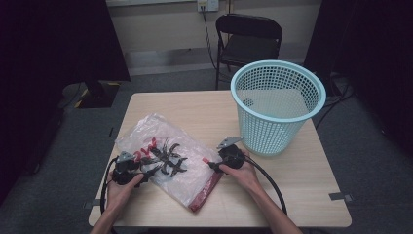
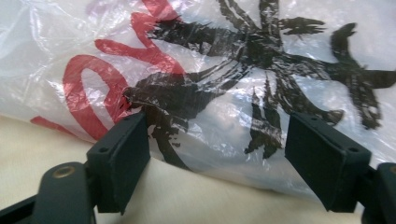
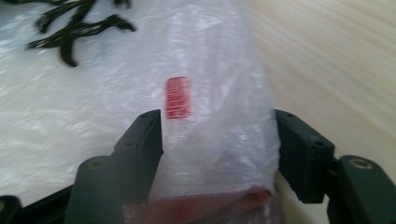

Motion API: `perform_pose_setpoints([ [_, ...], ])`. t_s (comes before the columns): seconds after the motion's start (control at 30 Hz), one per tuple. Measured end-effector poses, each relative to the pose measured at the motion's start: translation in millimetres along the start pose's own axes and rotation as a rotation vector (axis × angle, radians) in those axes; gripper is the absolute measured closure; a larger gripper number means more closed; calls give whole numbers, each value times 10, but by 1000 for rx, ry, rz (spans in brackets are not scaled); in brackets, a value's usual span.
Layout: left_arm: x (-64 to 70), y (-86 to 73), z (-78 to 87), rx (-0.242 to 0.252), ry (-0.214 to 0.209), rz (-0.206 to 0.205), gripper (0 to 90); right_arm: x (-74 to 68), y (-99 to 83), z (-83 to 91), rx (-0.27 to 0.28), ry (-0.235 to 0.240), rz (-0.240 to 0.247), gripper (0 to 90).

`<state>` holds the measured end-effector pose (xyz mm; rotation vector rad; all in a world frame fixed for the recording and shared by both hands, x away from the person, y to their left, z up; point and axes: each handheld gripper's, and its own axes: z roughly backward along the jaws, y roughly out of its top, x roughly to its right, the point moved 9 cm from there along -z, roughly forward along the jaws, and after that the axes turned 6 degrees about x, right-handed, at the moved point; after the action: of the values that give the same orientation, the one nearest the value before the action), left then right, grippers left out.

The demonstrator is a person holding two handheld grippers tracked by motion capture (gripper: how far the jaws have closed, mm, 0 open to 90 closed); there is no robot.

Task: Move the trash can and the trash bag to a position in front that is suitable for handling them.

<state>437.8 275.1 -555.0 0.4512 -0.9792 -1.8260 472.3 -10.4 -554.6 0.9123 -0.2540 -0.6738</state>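
Both tongs, left and right, gape apart at the plastic bag on the worktop; seemingly about to grasp, each must next close on film.

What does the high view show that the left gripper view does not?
High view alone: the blue basket at the table's far right, a folding chair behind it, and the right gripper at the bag's right edge. Left gripper view alone: the left gripper up close, jaws spread wide at the bag's near edge. Both share the plastic bag with its red and black print.
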Motion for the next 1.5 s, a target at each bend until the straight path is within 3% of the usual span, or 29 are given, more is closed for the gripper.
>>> perform_pose_setpoints([
  [0.3, -35, 245, -323, 26, -30, -33, 232, -401, -106, 93, -8, 58, 67, 422],
  [0.4, -37, 342, -436, 38, -58, -39, 248, -555, -153, 142, 1, 80, 77, 423],
  [0.47, -14, 412, -518, 78, -67, -40, 257, -660, -180, 161, 2, 93, 89, 423],
  [0.57, 60, 489, -632, 72, -103, -74, 232, -839, -204, 166, 5, 119, 104, 422],
  [0.63, 92, 561, -630, 86, -99, -104, 254, -946, -201, 159, 3, 142, 112, 415],
  [0.7, 142, 634, -582, 105, -114, -103, 240, -1002, -162, 174, 17, 165, 93, 394],
  [0.8, 222, 667, -428, 93, -120, -152, 234, -868, -18, 291, 69, 137, 80, 374],
  [0.83, 273, 660, -368, 86, -139, -152, 224, -724, 41, 383, 89, 109, 62, 352],
  [0.87, 312, 649, -303, 79, -151, -165, 224, -724, 41, 383, 89, 109, 62, 352],
  [0.93, 378, 630, -184, 107, -144, -178, 232, -574, 82, 491, 106, 95, 33, 344],
  [0.97, 412, 609, -130, 110, -148, -195, 233, -506, 92, 535, 108, 81, 43, 345],
  [1.07, 444, 575, -51, 88, -164, -186, 230, -315, 77, 598, 98, 36, 51, 433],
  [1.17, 482, 598, 39, 115, -176, -190, 255, -164, -6, 576, 77, -8, 44, 570],
  [1.2, 500, 587, 50, 111, -192, -186, 277, -133, -38, 563, 69, -25, 44, 593],
  [1.27, 505, 528, 13, 100, -176, -204, 277, -87, -93, 526, 58, -36, 31, 642],
  [1.43, 508, 254, -115, 52, -196, -135, 288, -94, -197, 420, 16, -59, 53, 679],
  [1.5, 504, 182, -126, 27, -195, -132, 290, -141, -229, 385, 5, -57, 48, 685],
])
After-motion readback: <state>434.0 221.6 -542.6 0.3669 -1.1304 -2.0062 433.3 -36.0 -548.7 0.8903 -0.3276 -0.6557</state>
